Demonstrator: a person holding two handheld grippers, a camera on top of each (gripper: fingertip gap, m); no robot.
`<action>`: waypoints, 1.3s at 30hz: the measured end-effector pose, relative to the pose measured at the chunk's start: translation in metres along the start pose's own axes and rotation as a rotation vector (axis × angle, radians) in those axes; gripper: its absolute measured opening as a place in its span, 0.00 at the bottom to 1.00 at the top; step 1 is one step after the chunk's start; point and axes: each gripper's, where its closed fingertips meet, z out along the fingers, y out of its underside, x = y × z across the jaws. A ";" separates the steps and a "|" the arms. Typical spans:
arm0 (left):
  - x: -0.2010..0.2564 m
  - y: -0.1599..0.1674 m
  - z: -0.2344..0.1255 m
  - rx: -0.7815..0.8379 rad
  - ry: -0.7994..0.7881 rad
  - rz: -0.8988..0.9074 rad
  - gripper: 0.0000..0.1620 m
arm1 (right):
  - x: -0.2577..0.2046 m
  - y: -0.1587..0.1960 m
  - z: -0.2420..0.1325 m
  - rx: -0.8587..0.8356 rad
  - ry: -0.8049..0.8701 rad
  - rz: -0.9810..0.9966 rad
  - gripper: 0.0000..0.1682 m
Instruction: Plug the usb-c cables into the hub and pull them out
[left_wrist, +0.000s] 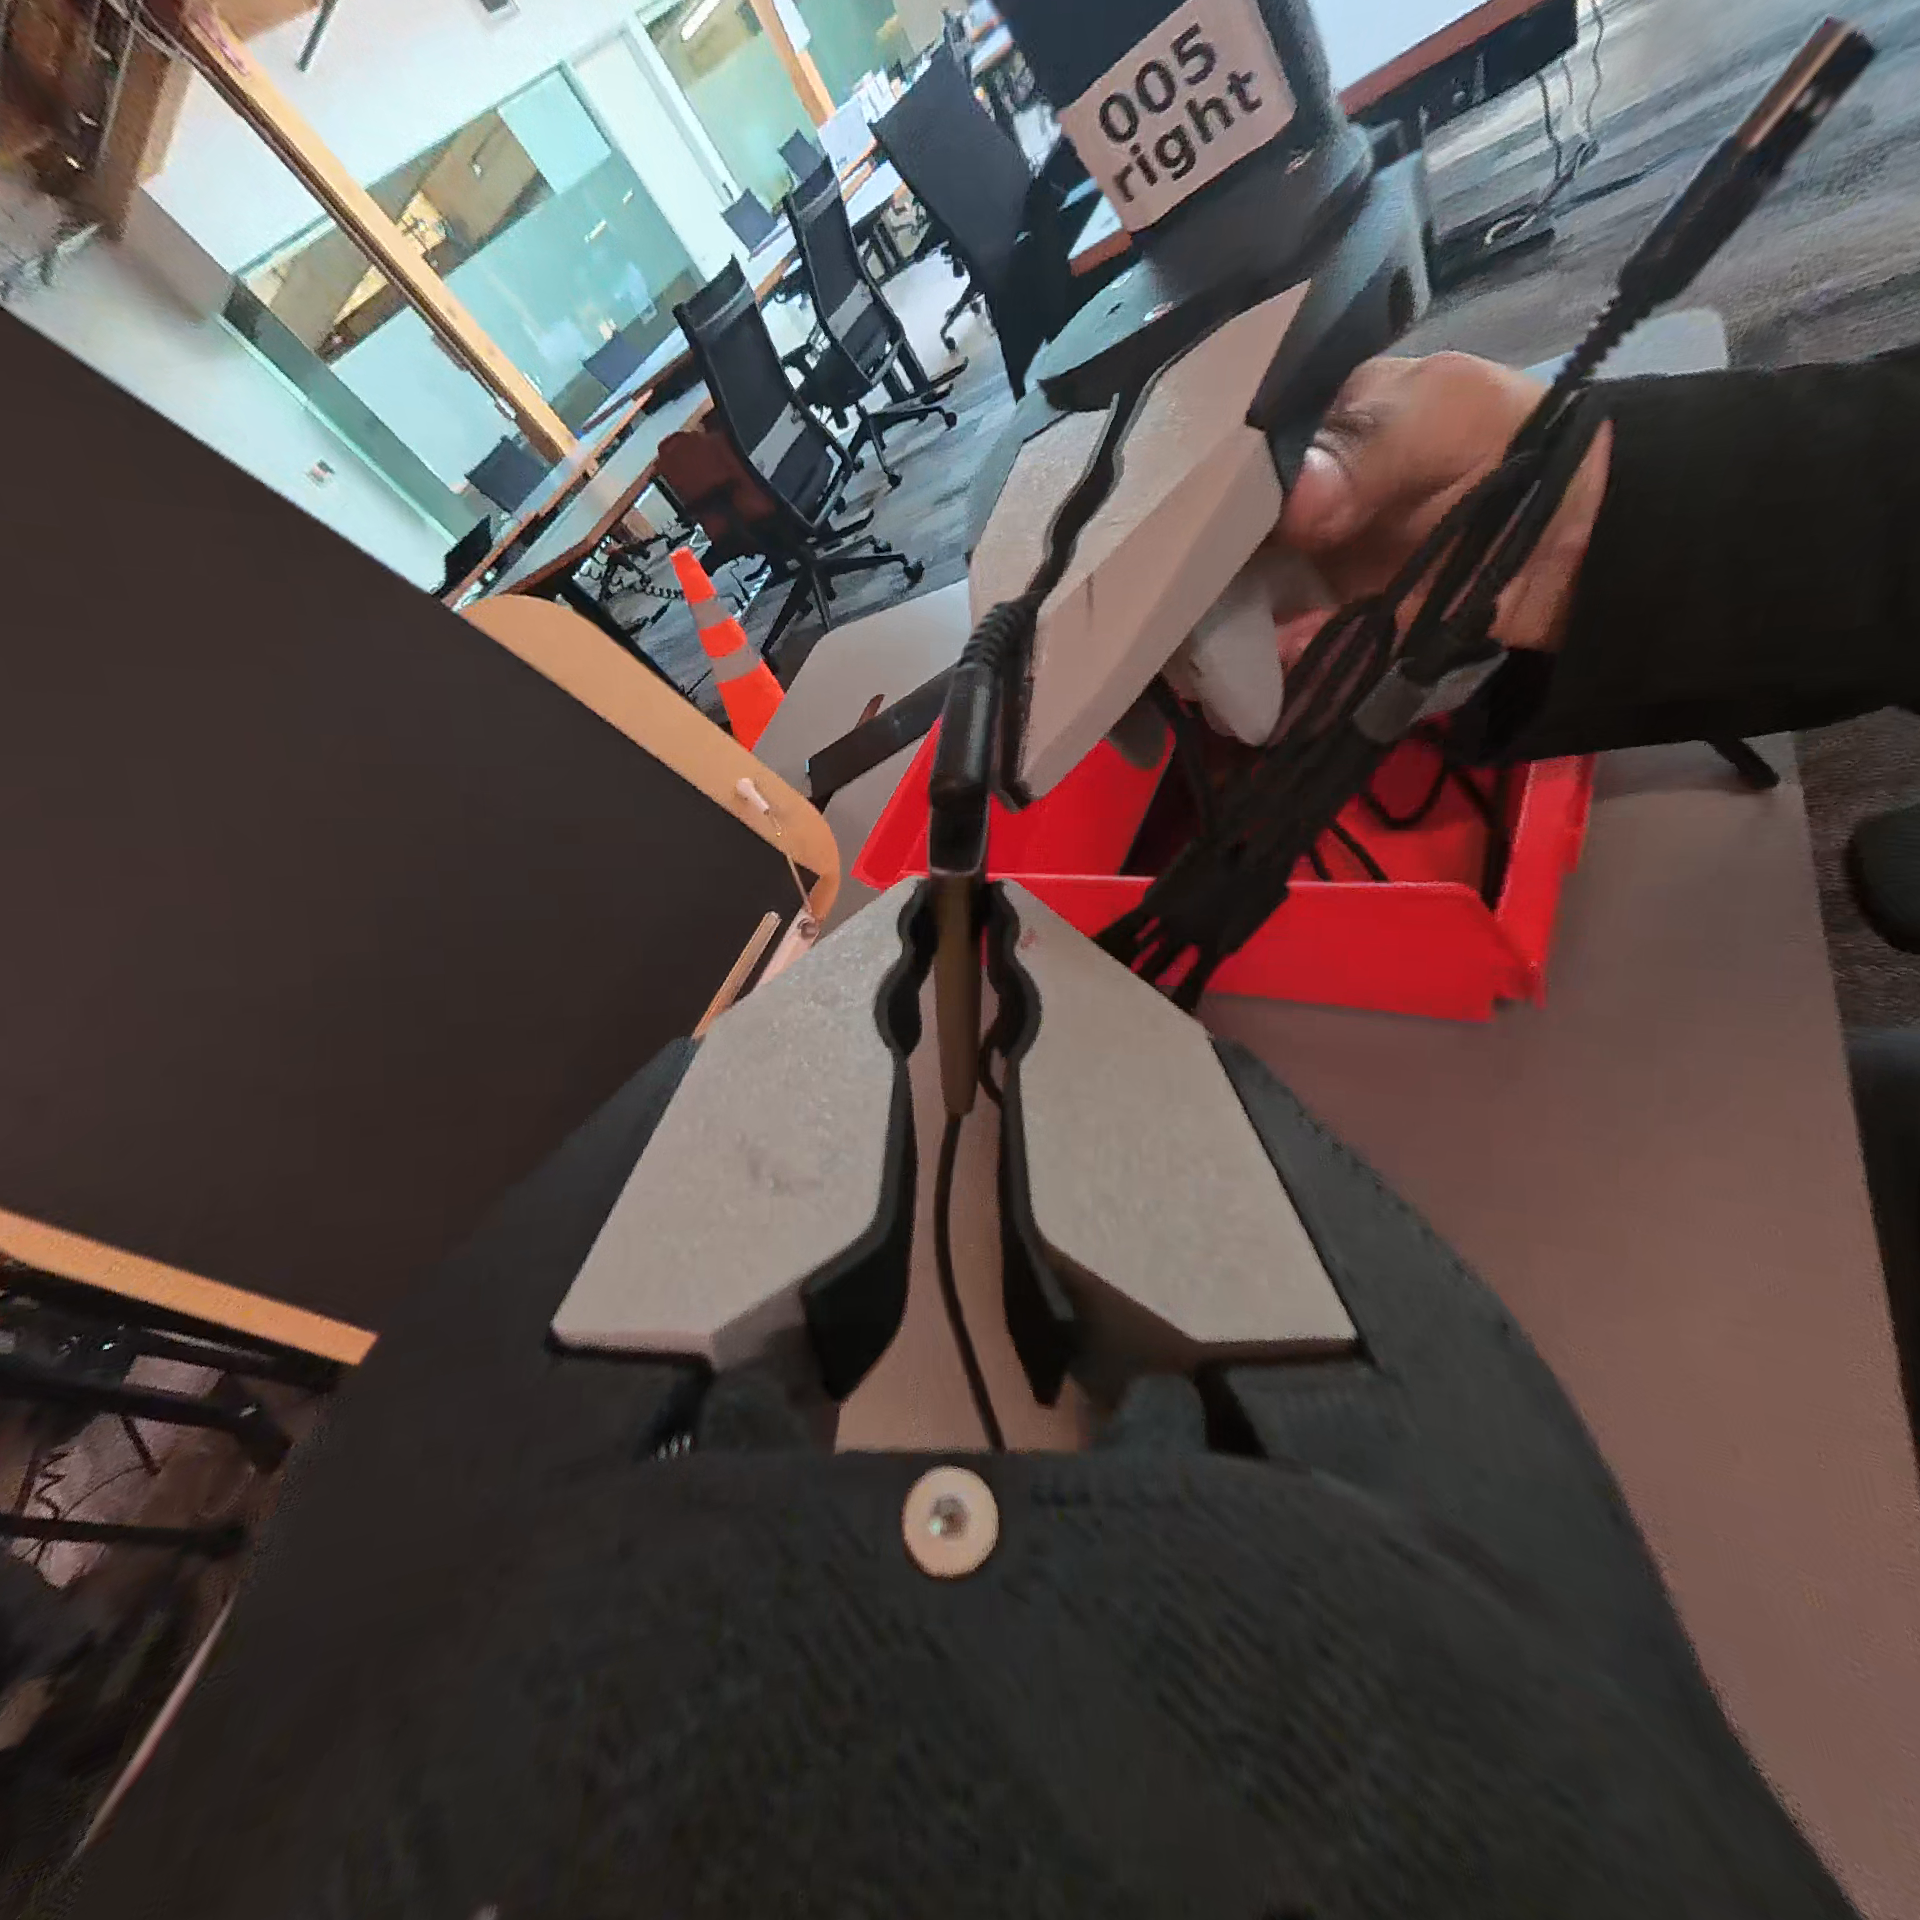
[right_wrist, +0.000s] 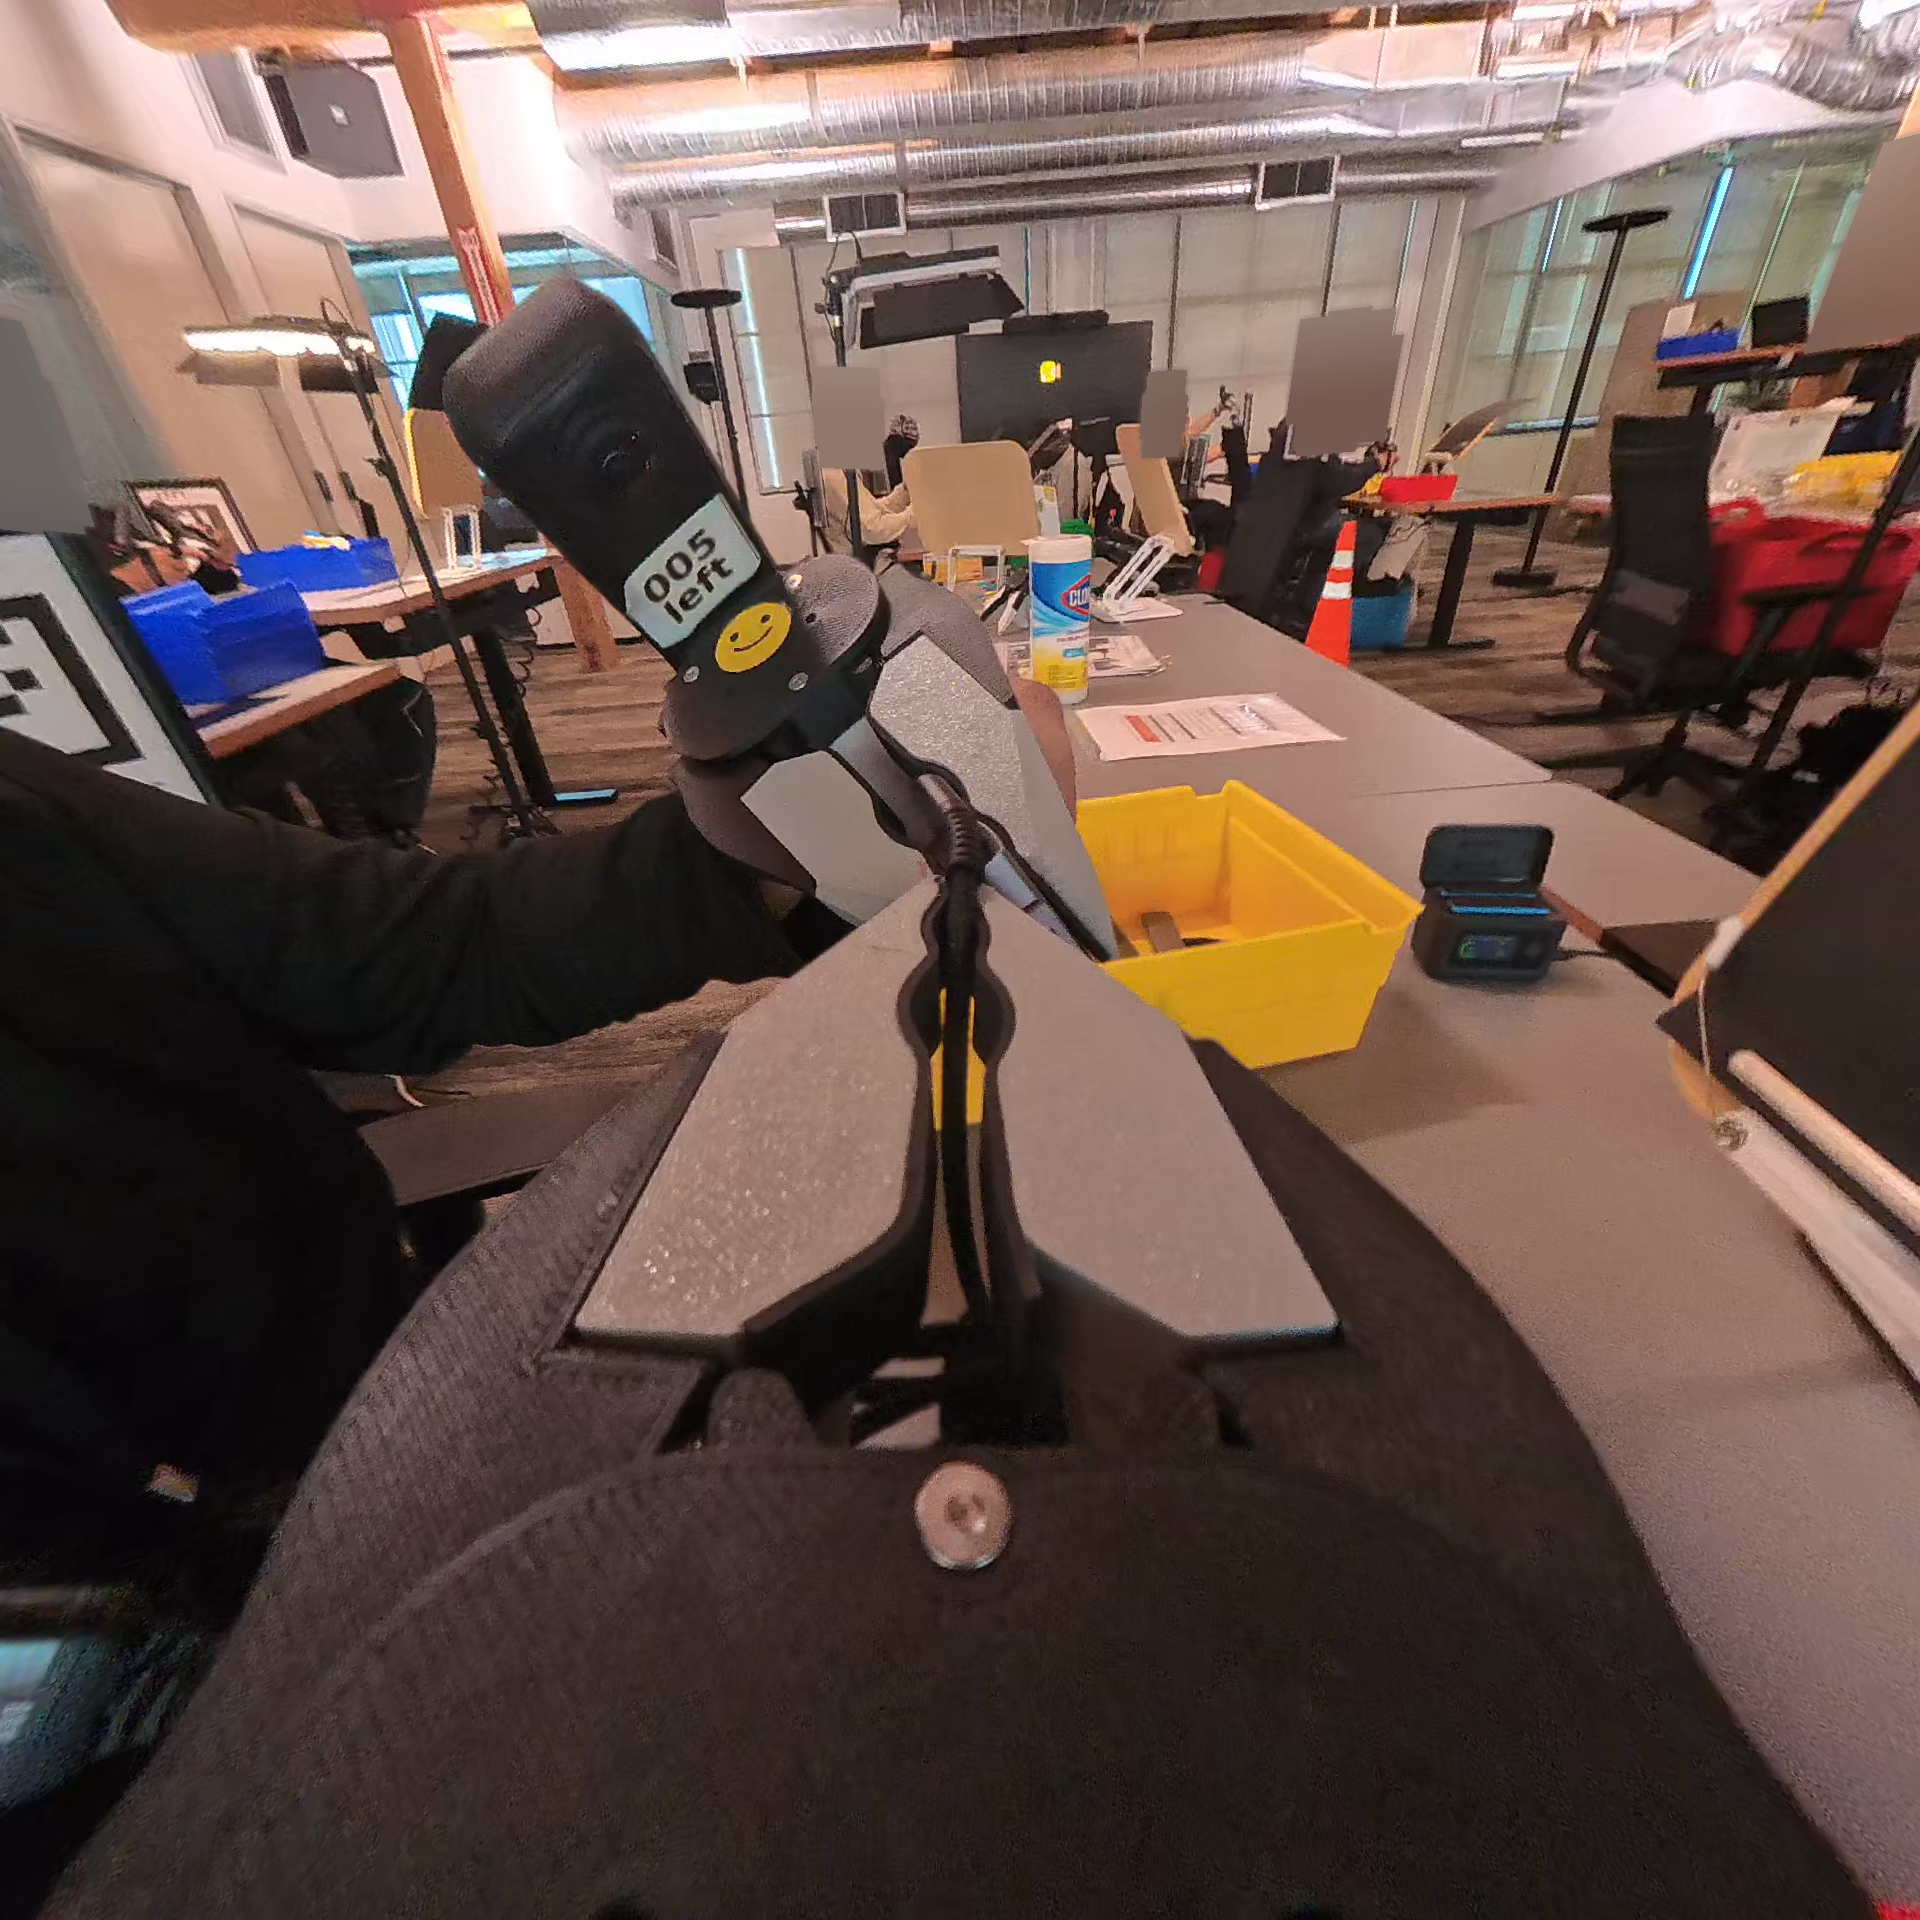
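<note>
Grey left gripper (left_wrist: 956, 914) clamps the hub (left_wrist: 957, 997); tilted right gripper (right_wrist: 961, 914) pinches the cable (right_wrist: 958, 1091).

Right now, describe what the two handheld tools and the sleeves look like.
Each tool, left and right, has grey speckled wedge fingers with wavy black pads on a black ribbed body with a silver screw. Their black camera stalks carry white stickers; the left also has a yellow smiley. Sleeves are black.

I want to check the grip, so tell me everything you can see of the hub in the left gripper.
The hub is a thin, flat, brownish metal-looking bar seen edge-on, clamped upright between the closed left gripper fingers. A thin black lead trails from its near end back along the gap. At its far end a black usb-c plug sits against it, pinched by the right gripper. Whether the plug is fully seated cannot be told.
</note>
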 end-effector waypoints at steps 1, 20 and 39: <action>0.002 0.000 0.001 0.006 0.004 -0.010 0.04 | 0.002 0.002 -0.004 -0.019 0.021 0.017 0.00; 0.010 0.086 -0.003 -0.229 -0.743 0.358 0.04 | -0.015 0.072 -0.022 0.001 0.649 0.256 0.18; 0.030 0.093 -0.014 -0.197 -0.851 0.628 0.04 | 0.014 0.110 0.021 0.005 0.497 0.494 0.11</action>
